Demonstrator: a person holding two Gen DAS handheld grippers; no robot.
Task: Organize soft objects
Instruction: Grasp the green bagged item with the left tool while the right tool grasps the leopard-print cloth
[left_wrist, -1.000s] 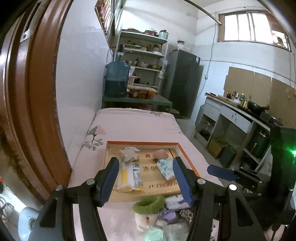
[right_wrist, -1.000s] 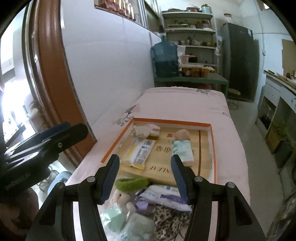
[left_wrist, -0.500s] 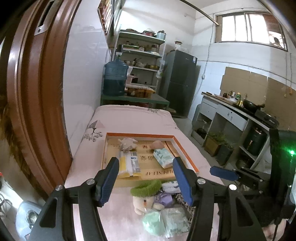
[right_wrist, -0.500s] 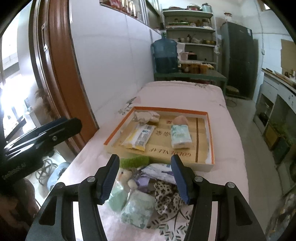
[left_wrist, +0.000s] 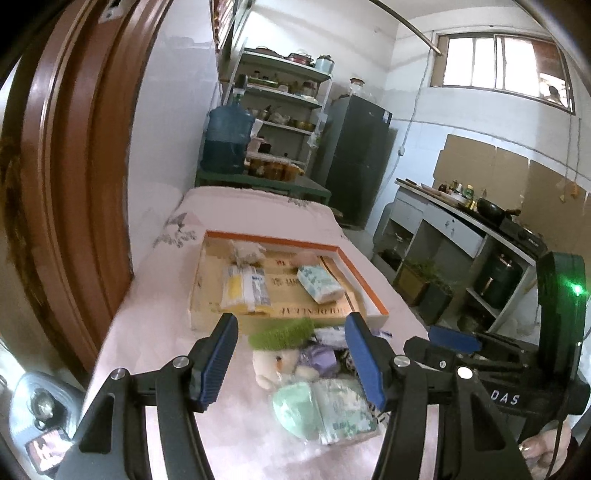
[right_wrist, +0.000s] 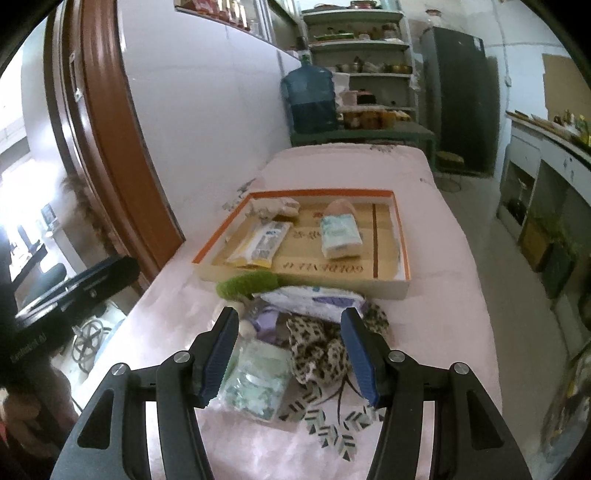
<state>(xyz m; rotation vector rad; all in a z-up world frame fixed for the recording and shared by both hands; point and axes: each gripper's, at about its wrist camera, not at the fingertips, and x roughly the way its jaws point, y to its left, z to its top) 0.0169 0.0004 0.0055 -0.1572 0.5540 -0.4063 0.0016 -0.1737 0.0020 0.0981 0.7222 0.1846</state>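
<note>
A pile of soft things lies on the pink table in front of an orange-rimmed cardboard tray (left_wrist: 364, 284) (right_wrist: 400, 236). The pile holds a white plush toy (left_wrist: 275, 363) with a green band (left_wrist: 282, 334) (right_wrist: 247, 284), a purple item (left_wrist: 319, 360), green tissue packs (left_wrist: 330, 410) (right_wrist: 255, 380), a white wipes pack (right_wrist: 314, 299) and a leopard-print cloth (right_wrist: 321, 350). In the tray lie a yellow packet (left_wrist: 243, 286) (right_wrist: 260, 243), a tissue pack (left_wrist: 319, 282) (right_wrist: 340, 236) and a pale plush (left_wrist: 245, 251). My left gripper (left_wrist: 290, 363) hangs open over the pile. My right gripper (right_wrist: 290, 356) is open above the cloth.
A brown door frame (left_wrist: 62, 166) stands close on the left. Beyond the table are a blue water jug (left_wrist: 227, 138), shelves (left_wrist: 284, 107) and a dark fridge (left_wrist: 354, 158). A kitchen counter (left_wrist: 461, 218) runs along the right. The right gripper's body (left_wrist: 517, 373) sits at the lower right of the left wrist view.
Both grippers have pulled back and sunk, so the tray looks farther away and the whole pile now lies between and below the fingers. Both stayed open.
</note>
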